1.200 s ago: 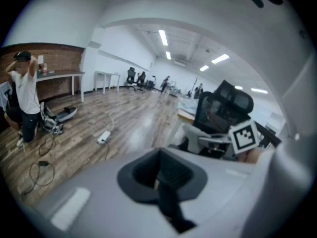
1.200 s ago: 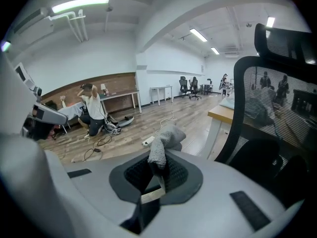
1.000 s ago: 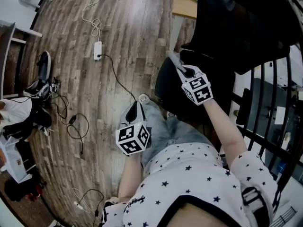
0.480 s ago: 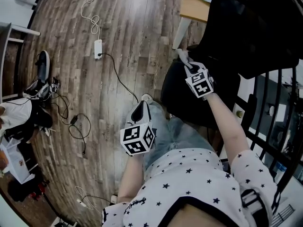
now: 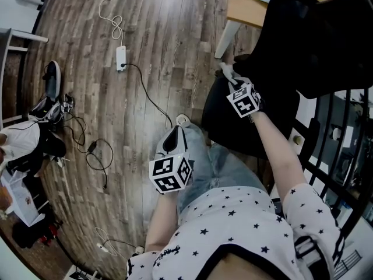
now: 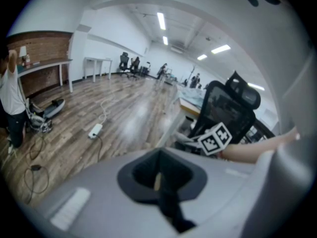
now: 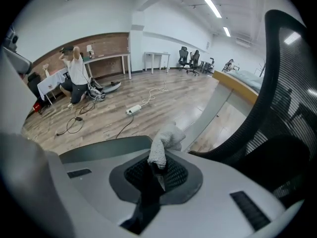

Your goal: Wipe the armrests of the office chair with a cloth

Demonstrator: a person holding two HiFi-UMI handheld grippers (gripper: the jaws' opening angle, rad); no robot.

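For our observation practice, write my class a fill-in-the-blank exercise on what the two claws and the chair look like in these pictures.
1. The right claw is shut on a grey ____.
2. The left claw is shut and holds ____.
3. The office chair is ____ in colour.
4. The white power strip lies on a ____ floor.
Missing words: cloth; nothing; black; wooden.
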